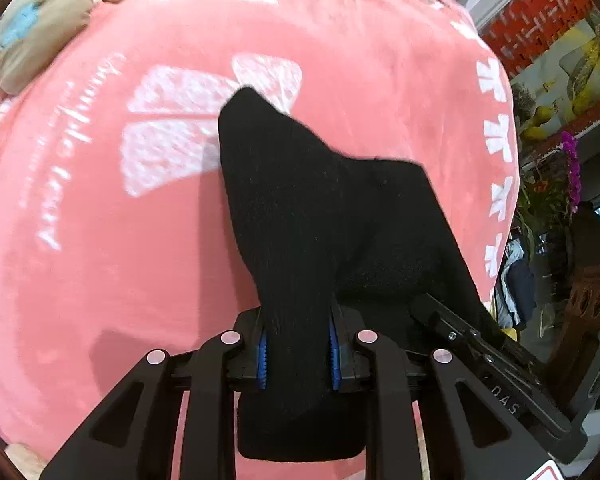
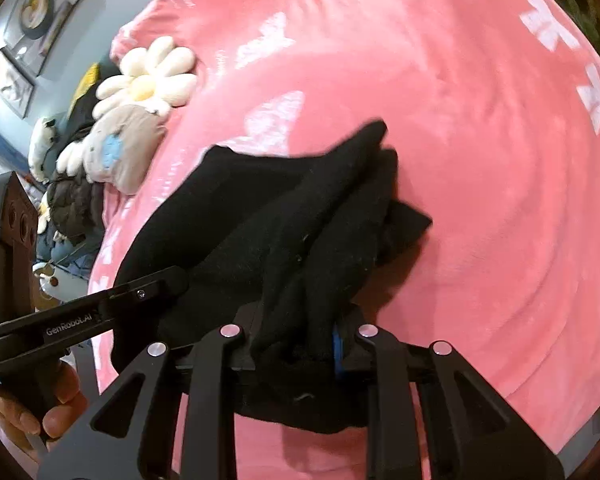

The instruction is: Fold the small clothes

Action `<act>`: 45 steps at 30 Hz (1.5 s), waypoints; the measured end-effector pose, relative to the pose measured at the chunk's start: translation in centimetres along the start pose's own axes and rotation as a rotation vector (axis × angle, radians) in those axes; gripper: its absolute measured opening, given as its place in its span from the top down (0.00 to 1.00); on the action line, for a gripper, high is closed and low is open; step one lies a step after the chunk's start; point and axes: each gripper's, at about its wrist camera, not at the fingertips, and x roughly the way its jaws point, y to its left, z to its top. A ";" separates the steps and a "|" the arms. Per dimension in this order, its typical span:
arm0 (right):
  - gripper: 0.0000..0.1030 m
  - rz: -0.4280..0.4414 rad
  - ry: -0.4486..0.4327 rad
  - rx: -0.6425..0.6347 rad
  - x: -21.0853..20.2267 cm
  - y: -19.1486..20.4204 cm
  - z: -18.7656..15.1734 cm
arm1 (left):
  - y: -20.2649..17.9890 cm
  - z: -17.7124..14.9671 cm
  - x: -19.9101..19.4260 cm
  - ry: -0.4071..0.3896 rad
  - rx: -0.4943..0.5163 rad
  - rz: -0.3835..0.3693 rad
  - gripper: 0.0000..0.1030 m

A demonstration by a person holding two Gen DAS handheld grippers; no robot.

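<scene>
Black knit sock (image 1: pixel 300 216), bunched and folded over itself, lifted a bit above pink blanket (image 1: pixel 100 272) w/ white prints. Pinched at near end by left tool (image 1: pixel 298 354), blue-ribbed pads (image 1: pixel 262 356) pressed against cloth on both sides, narrow gap filled w/ fabric. Loose end hanging below the pads, toward camera. Far end rising to a point over a white block print.

Same sock (image 2: pixel 284 216) in right wrist view: several layers stacked, tips pointing up and right. Clamped by right tool (image 2: pixel 296 344) too, nearly closed, one blue pad (image 2: pixel 337 350) showing at right, other side buried in cloth. Left tool (image 2: pixel 100 312) reaching in from the left edge, tip touching the sock's lower left part; bare hand (image 2: pixel 28 412) gripping its handle at bottom left.

Right tool's body (image 1: pixel 488 356) just beside the sock at lower right in left wrist view.

Beyond: flower-shaped plush cushion (image 2: pixel 148 80) and grey-beige stuffed toy (image 2: pixel 120 148) w/ blue patch at blanket's edge, well apart from sock. Framed pictures (image 2: pixel 36 12) on wall behind. Purple orchid (image 1: pixel 572 172) off to the right.
</scene>
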 end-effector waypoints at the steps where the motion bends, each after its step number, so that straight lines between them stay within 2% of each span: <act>1: 0.79 0.005 -0.005 -0.010 -0.3 0.7 0.0 | 0.5 0.0 -1.0 -0.010 0.003 0.006 0.82; 13: 0.80 0.081 -0.069 -0.180 -1.8 13.1 1.8 | 7.7 0.0 -12.2 -0.142 0.000 0.071 0.83; 18: 0.80 0.094 -0.077 -0.204 -1.8 16.3 1.4 | 9.6 -0.3 -14.9 -0.181 0.003 0.084 0.83; 21: 0.80 0.096 -0.062 -0.208 -1.6 16.8 0.4 | 10.6 -1.1 -15.4 -0.185 0.009 0.081 0.83; 24: 0.80 0.089 -0.022 -0.199 -1.1 16.7 -1.1 | 11.7 -2.6 -14.8 -0.156 -0.004 0.065 0.82; 31: 0.80 0.061 0.107 -0.176 0.2 15.5 -6.7 | 13.5 -7.5 -12.1 0.009 -0.045 0.024 0.83; 34: 0.80 0.062 0.107 -0.180 -0.3 15.9 -7.1 | 13.7 -8.2 -12.3 0.016 -0.049 0.016 0.83; 36: 0.80 0.072 0.075 -0.198 -1.2 16.8 -6.1 | 13.6 -7.6 -13.5 -0.011 -0.044 0.011 0.83; 41: 0.80 0.134 -0.120 -0.291 -6.0 22.0 -1.4 | 13.3 -4.5 -20.0 -0.184 -0.016 -0.024 0.82; 44: 0.80 0.165 -0.178 -0.311 -7.0 23.8 0.1 | 13.6 -3.2 -23.5 -0.304 0.007 -0.016 0.82; 45: 0.79 0.166 -0.182 -0.311 -6.5 24.1 0.2 | 13.8 -3.1 -23.8 -0.322 0.015 -0.011 0.81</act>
